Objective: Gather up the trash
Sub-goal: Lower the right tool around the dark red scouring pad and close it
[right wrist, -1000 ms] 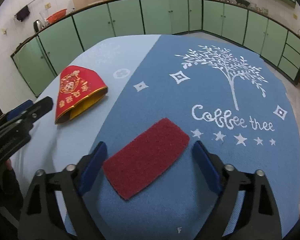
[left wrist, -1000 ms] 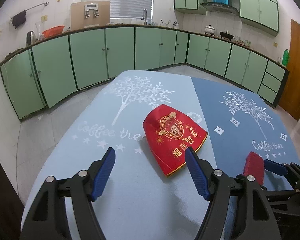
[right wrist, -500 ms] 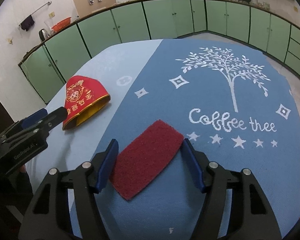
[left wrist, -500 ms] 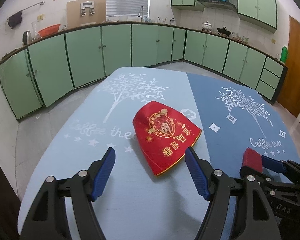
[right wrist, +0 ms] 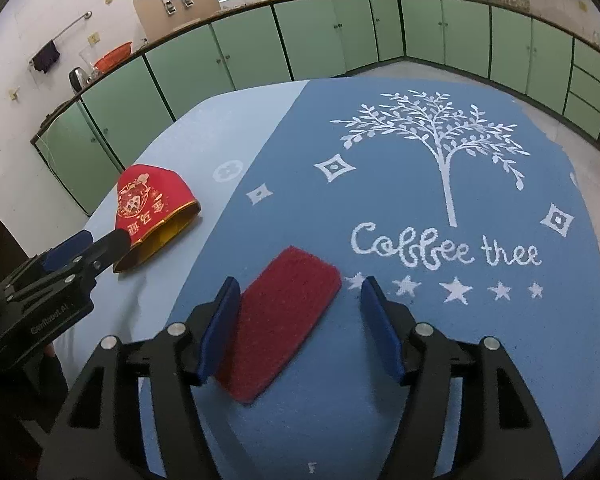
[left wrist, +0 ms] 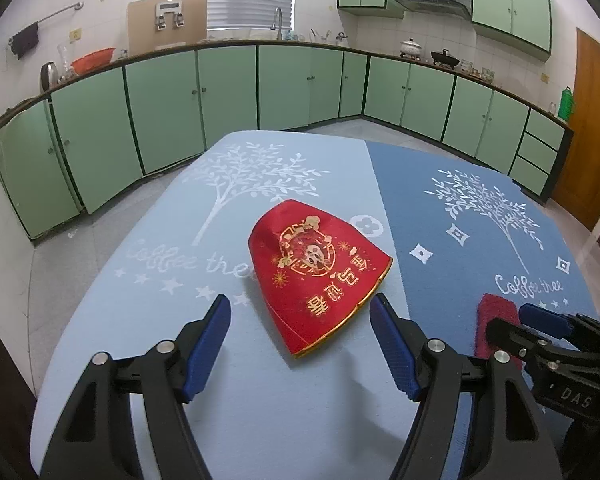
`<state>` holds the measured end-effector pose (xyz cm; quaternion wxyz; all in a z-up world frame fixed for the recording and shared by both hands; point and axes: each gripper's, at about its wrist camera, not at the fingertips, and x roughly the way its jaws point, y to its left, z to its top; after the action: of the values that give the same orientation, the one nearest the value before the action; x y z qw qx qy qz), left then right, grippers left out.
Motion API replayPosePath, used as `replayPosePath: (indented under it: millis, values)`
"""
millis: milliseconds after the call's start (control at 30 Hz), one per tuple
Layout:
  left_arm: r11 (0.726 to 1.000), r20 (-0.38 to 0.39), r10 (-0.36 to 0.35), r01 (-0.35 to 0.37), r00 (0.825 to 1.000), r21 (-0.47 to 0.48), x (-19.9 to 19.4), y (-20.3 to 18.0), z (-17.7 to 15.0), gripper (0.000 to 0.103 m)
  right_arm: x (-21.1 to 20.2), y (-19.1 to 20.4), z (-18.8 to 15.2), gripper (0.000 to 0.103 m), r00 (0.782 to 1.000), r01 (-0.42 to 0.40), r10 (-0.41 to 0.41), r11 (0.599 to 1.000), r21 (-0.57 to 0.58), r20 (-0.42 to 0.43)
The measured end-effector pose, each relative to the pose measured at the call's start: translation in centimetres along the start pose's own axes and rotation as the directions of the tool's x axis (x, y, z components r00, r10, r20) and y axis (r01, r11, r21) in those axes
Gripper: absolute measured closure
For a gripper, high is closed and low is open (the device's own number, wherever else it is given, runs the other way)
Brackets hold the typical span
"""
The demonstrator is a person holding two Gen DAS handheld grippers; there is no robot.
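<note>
just red pouch (left wrist: 318, 270), mouth agape

The right gripper (right wrist: 296, 320) has advanced over the red scouring pad (right wrist: 278, 324), its jaws narrowed, left finger now touching the pad's edge.

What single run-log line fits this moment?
left gripper: open, facing red paper bag | right gripper: open, straddling dark red pad | nothing lifted
</note>
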<state>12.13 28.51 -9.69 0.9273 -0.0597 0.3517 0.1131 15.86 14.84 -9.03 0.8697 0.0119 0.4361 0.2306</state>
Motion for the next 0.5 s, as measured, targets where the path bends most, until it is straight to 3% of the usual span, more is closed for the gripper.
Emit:
replayPosePath:
  millis: [400,500]
  values:
    - [1.0,-0.002,-0.007,0.007,1.0,-0.014,0.2,0.3,0.0,0.032,0.1,1.4,-0.5,0.031,0.998,0.057,-0.057,0.998,0.018,-0.026]
    - [1.0,-0.004,-0.012,0.012,1.0,-0.017,0.3,0.4,0.0,0.032,0.4,1.7,-0.6,0.039,0.997,0.071,-0.071,0.997,-0.012,-0.015]
